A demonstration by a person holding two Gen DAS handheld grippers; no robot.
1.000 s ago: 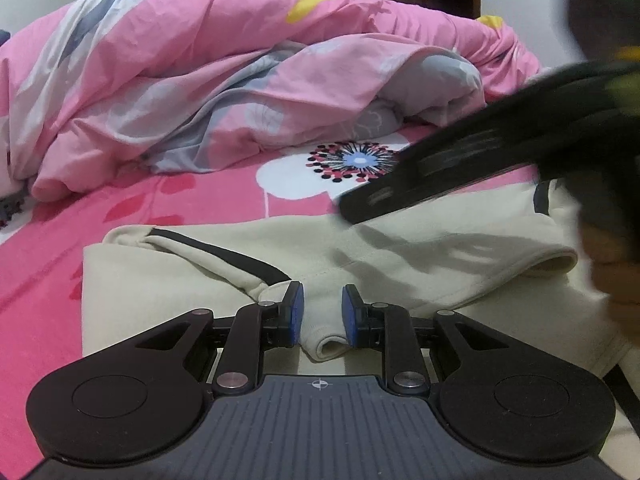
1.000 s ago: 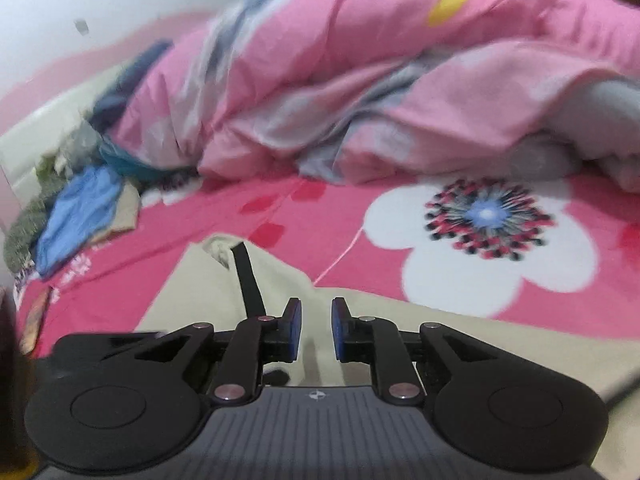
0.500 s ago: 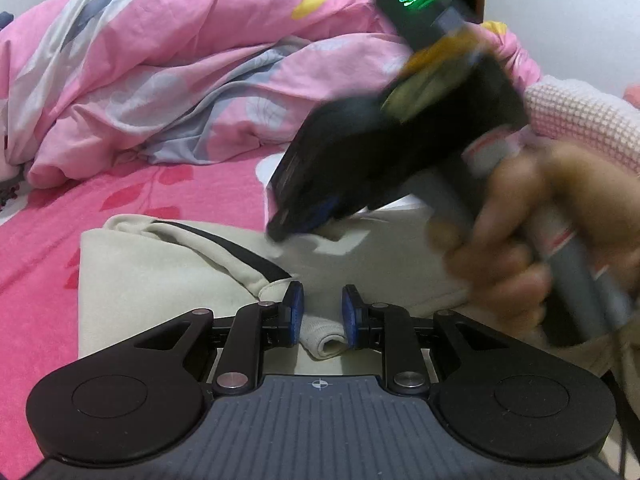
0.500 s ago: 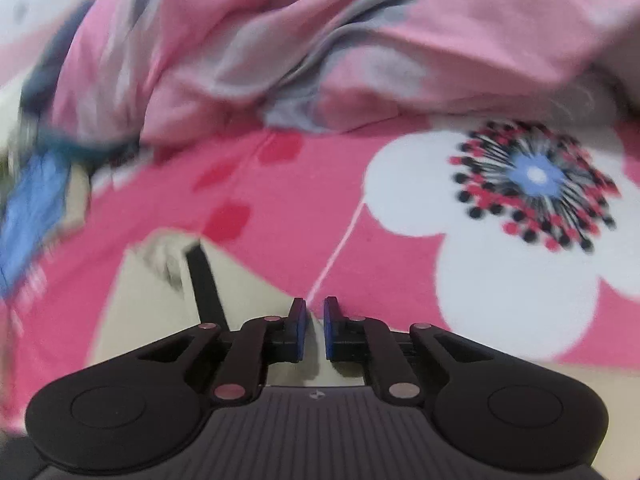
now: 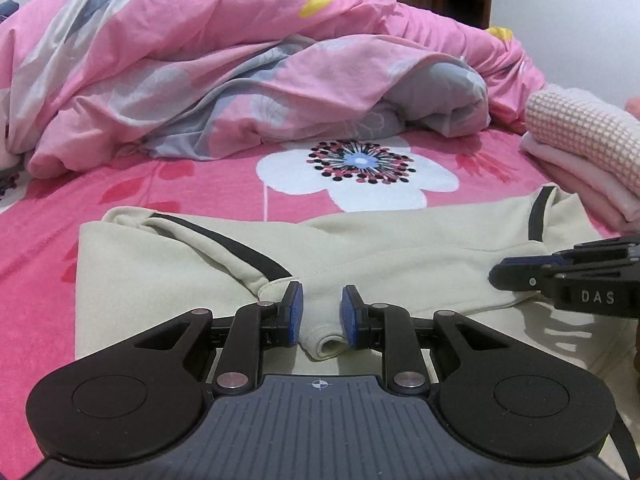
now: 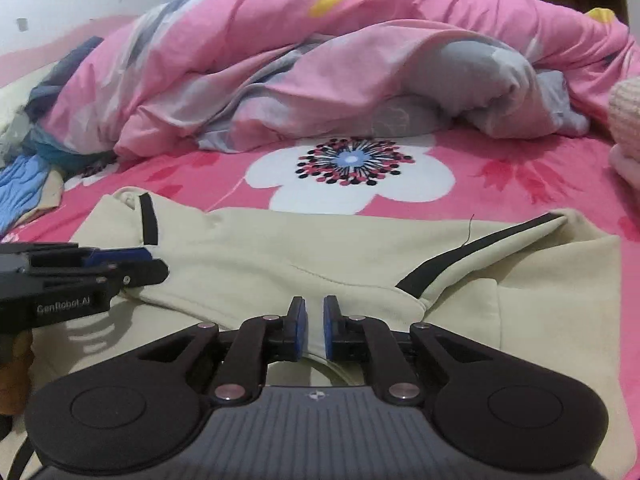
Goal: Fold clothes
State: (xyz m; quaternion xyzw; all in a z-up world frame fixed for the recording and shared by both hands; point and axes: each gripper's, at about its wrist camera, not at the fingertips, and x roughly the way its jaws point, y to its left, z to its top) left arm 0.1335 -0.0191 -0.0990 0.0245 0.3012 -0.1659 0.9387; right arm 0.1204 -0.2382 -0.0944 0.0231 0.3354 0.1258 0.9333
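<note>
One cream sweatshirt (image 5: 400,256) with black stripes lies flat on the bed (image 5: 200,184), its long axis running left to right across both views. Its two sleeves are folded in over the body: the left sleeve (image 5: 208,248) slants from the far left corner of the garment toward the middle, and the right sleeve (image 6: 480,256) slants in from the far right corner, so the two cuffs point toward each other and toward the near edge of the bed.

The left gripper (image 5: 320,316) has its jaws partly closed on either side of the left sleeve cuff (image 5: 324,346); whether the blue pads actually pinch the fabric cannot be told. The right gripper (image 6: 316,326) has its jaws nearly together with a thin fold of cream fabric between them, at the end of the right sleeve. Each gripper shows at the edge of the other's view, low over the garment.

Beyond the sweatshirt, one crumpled pink and grey duvet (image 5: 240,72) fills the far side of the bed. A stack of folded pink clothes (image 5: 580,160) sits at the right edge, and a heap of blue and mixed clothes (image 6: 24,188) lies at the left edge.
</note>
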